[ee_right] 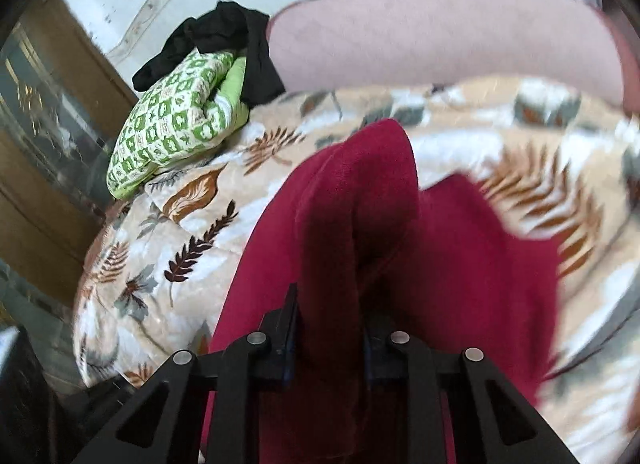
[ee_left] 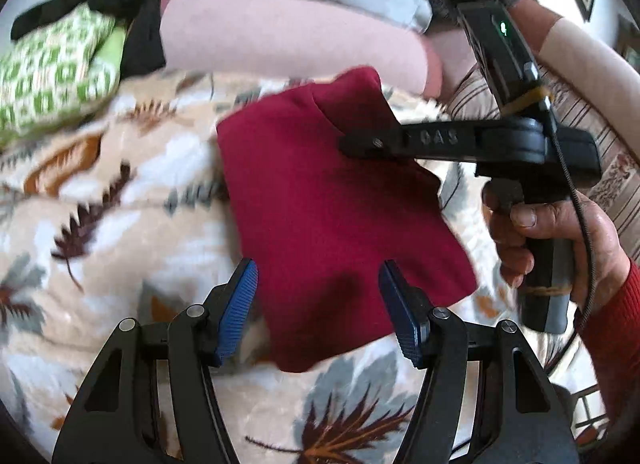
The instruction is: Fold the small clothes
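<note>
The red garment (ee_left: 320, 200) lies on the leaf-print bed, its far edge pinched by the right claw (ee_right: 330, 328) while the left claw (ee_left: 318, 304) hangs released; carry that edge over squarely.

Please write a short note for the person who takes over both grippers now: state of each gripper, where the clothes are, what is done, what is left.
Left gripper: jaws open, nothing held, over the near edge of the red cloth.
Right gripper: jaws shut on a bunched fold of the red cloth, lifting it.
Red cloth: on the leaf blanket, partly folded over, the rest lying on the blanket.
Other clothes: a green-patterned piece and a black piece piled at the blanket's far left.
Done: the first fold looks begun.
Left: probably finish folding the red cloth, then the pile.
</note>
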